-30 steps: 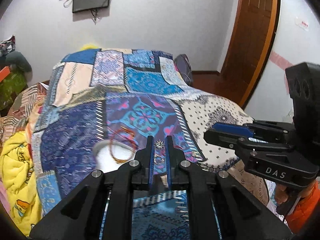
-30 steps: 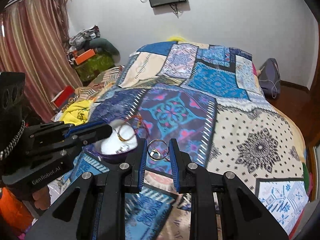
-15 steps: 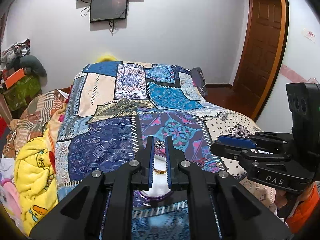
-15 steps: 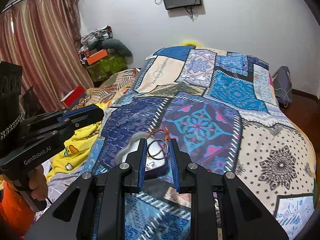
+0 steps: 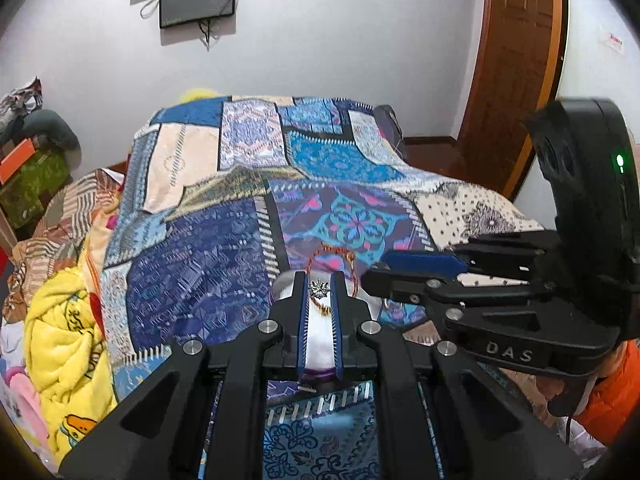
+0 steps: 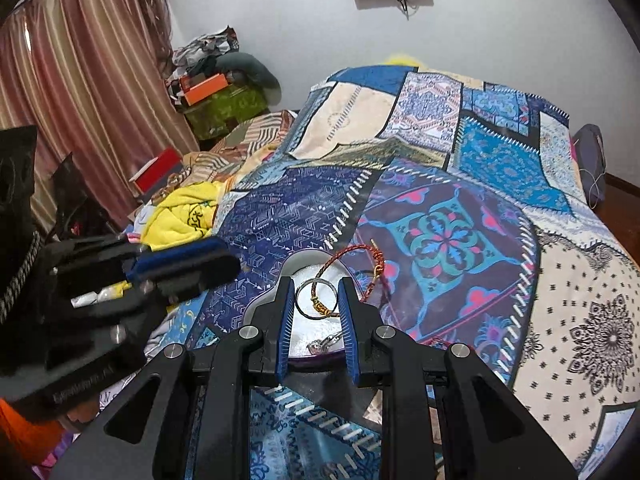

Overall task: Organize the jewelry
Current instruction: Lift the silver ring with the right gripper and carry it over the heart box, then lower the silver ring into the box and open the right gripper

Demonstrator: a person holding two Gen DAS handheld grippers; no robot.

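A white-lined jewelry box point(image 5: 320, 344) with a purple rim lies on the patchwork bedspread point(image 5: 200, 280). My left gripper point(image 5: 320, 280) hangs over it, shut on a small silver star-shaped piece point(image 5: 320, 289). My right gripper point(image 6: 316, 286) is shut on a thin silver ring point(image 6: 316, 299) above the same box point(image 6: 312, 270). A red braided bracelet point(image 6: 360, 256) lies over the box's far edge. A small gold-brown bracelet point(image 6: 320, 306) and a silver piece point(image 6: 324, 344) rest inside. Each gripper shows in the other's view, the right gripper point(image 5: 376, 276) close beside the left fingers.
A yellow blanket point(image 5: 60, 320) is bunched at the bed's left edge. Clothes and boxes point(image 6: 216, 92) are piled by the curtains point(image 6: 80, 80). A wooden door point(image 5: 516, 60) stands at the right. An orange sleeve point(image 5: 612, 400) shows behind the right gripper.
Both grippers have moved across the bed until they hang over the jewelry box, which earlier lay to their left. Each has kept its piece. The right gripper has closed in on the left one.
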